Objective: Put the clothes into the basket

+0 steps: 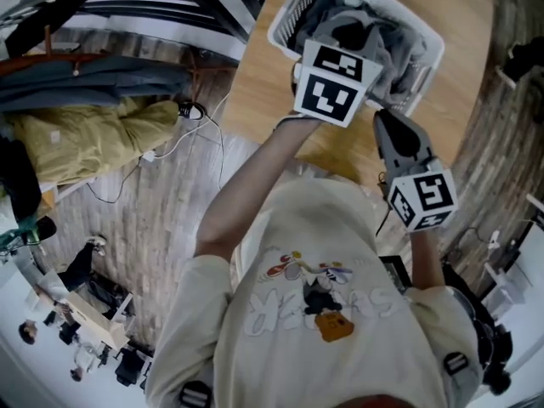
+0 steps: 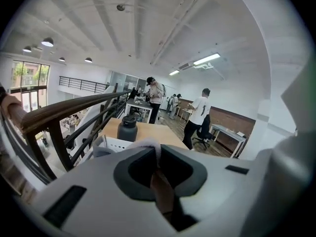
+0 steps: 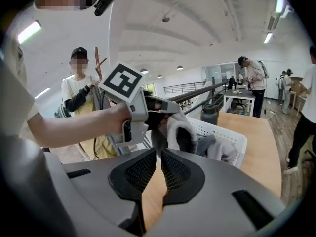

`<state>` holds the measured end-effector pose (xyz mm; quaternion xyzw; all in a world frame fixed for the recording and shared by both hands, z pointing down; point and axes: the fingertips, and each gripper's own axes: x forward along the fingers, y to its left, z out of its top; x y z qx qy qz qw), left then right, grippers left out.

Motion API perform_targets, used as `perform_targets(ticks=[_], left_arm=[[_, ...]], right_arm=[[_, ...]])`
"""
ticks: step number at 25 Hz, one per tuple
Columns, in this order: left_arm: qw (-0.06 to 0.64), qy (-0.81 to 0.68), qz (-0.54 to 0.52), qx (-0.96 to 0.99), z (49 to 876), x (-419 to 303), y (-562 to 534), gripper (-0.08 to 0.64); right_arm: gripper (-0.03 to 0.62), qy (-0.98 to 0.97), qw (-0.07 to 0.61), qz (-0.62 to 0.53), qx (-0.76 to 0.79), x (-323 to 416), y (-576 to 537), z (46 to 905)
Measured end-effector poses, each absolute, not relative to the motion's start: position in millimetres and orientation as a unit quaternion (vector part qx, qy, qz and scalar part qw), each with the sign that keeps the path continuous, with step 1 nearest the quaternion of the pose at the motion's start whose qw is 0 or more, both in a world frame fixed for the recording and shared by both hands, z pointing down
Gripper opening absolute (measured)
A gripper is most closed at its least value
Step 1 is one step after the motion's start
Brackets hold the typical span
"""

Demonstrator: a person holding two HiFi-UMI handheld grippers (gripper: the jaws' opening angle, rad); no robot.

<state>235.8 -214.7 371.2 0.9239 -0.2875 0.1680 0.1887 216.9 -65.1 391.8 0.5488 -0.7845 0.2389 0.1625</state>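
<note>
Grey-and-white fleece garment (image 3: 180,130) hangs from the left gripper (image 3: 169,107), whose jaws are clamped on its top. It is held over the near rim of the white basket (image 3: 232,135) on the wooden table (image 3: 261,147), likely so it drops onto the clothes inside. The right gripper (image 3: 159,158), closed on nothing, waits nearby.

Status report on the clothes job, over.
Left gripper shut on pale garment, over white basket. Right gripper shut, empty. Nothing seen blocking the drop.
</note>
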Motion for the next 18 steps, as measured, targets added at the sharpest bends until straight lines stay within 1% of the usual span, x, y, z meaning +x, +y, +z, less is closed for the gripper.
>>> perform_targets(ticks=[6,9,13,14,15,16,17,18], left_arm=[[0.183,-0.285,0.184,0.923,374.7,255.1,-217.2,0.021],[0.184,-0.282,0.19,0.922,381.9,251.8,-220.5,0.021],[0.191,-0.281,0.198,0.919,392.3,249.4,-224.5,0.03],[0.194,-0.274,0.2,0.92,393.7,251.5,-222.5,0.052],[0.199,-0.262,0.201,0.923,394.5,254.0,-219.4,0.101],[0.204,-0.249,0.202,0.925,395.1,255.5,-215.4,0.166],[0.209,-0.236,0.204,0.927,395.9,255.4,-211.2,0.198],[0.213,-0.228,0.207,0.927,397.4,253.4,-207.1,0.214]], right_arm=[[0.041,-0.796,0.157,0.235,0.535,220.5,-90.0,397.6],[0.041,-0.794,0.146,0.246,0.537,222.9,-110.7,408.7],[0.041,-0.787,0.148,0.25,0.544,236.2,-137.0,424.5],[0.041,-0.784,0.149,0.251,0.547,241.8,-143.6,428.1],[0.041,-0.781,0.151,0.251,0.551,247.1,-151.0,431.8],[0.041,-0.778,0.154,0.253,0.555,251.8,-158.7,436.3],[0.041,-0.772,0.162,0.255,0.559,256.1,-166.2,442.3],[0.041,-0.764,0.174,0.257,0.566,260.8,-173.2,450.0]])
